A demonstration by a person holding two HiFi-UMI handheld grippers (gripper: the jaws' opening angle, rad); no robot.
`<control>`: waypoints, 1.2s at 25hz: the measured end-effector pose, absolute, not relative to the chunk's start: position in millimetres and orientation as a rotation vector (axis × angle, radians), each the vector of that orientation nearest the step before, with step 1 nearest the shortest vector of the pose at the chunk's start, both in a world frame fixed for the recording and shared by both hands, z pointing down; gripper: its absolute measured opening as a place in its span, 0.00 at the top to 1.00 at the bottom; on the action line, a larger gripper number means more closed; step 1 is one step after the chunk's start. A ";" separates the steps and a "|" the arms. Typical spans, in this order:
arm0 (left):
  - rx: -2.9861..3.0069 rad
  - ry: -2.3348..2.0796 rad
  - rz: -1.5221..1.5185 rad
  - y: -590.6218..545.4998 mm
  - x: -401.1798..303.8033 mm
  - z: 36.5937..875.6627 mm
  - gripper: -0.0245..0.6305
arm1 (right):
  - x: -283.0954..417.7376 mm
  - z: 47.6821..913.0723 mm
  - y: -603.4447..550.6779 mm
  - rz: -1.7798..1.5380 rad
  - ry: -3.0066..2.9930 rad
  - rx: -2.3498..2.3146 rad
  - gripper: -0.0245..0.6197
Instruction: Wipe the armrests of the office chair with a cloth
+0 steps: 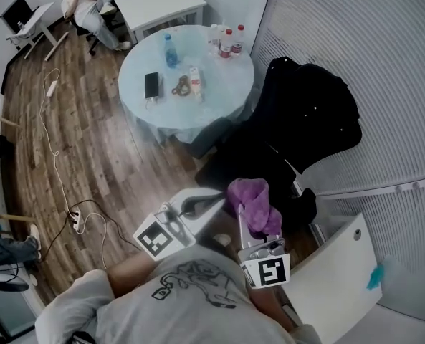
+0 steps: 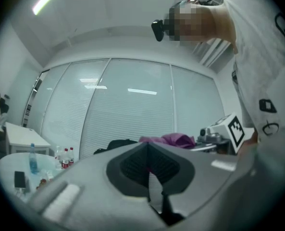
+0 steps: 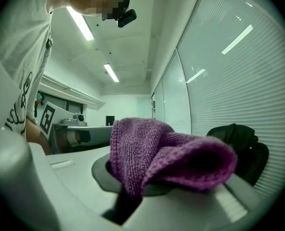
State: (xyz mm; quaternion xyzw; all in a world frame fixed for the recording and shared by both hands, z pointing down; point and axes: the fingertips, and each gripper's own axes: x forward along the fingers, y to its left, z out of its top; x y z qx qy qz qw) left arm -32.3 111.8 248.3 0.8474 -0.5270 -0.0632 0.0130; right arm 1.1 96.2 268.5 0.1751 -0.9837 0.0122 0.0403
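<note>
Cloth (image 1: 254,201), purple, is hanging clamped in our right gripper (image 3: 128,189), close to the black office chair (image 1: 312,113). We are holding the left gripper (image 2: 149,174) alongside, jaws together and empty. We are judging wiping not yet begun, with both armrests remaining.

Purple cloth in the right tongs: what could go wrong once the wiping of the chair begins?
1. The right tongs pinch the purple cloth only at one fold. Most of it bulges loose over them, so it may slip out when rubbed on the office chair.
2. The chair stands close to the round table, where bottles stand near the edge on that side. A hard push on the chair could bump the table and tip them.
</note>
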 end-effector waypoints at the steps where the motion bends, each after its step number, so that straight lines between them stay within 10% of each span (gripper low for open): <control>1: 2.640 -1.657 -0.186 114.5 -42.8 248.9 0.97 | -10.0 268.6 98.4 0.036 -3.015 0.518 0.91; 30: 2.448 -1.915 -0.152 112.6 -242.9 275.4 0.96 | -210.9 297.6 86.1 -0.001 -2.972 0.249 0.91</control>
